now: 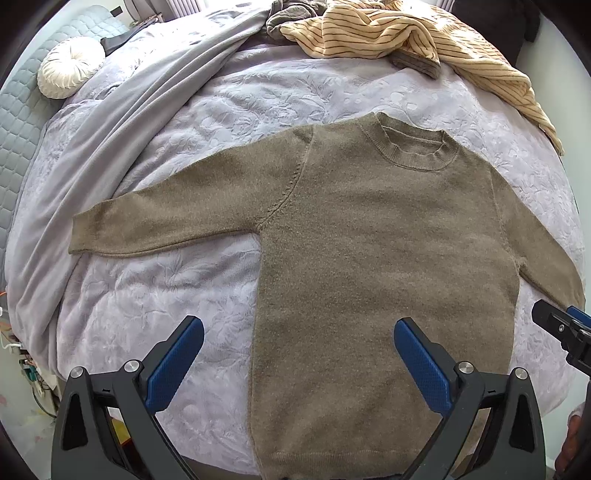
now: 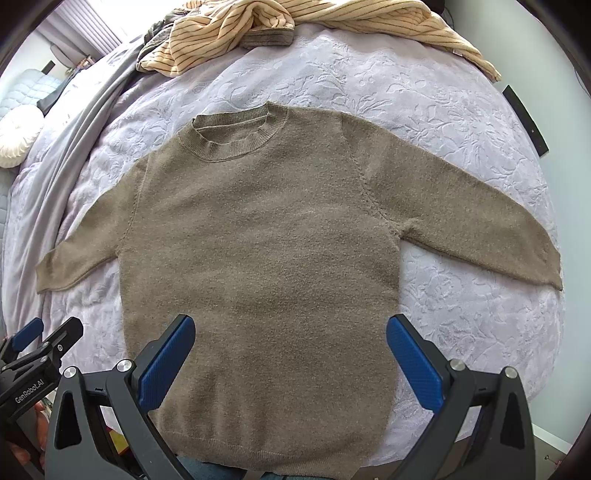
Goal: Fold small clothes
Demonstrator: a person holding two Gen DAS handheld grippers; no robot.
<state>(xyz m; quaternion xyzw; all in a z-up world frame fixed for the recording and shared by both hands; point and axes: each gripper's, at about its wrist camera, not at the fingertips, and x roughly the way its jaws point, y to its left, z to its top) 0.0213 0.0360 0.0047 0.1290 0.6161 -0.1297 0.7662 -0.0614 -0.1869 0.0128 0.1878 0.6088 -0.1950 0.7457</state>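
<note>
Your brown sweater [image 1: 369, 258] lies flat on the purple bedspread [image 1: 166, 295], front side up. Both sleeves stick out to the sides, and the neck points away from you. Your left gripper [image 1: 299, 343] hangs over the bottom left part of the sweater with its jaws wide open, holding nothing. Your right gripper [image 2: 290, 343] hangs over the bottom middle, jaws wide open too. A striped yellow top [image 2: 236, 33] lies crumpled at the far end of the bed.
</note>
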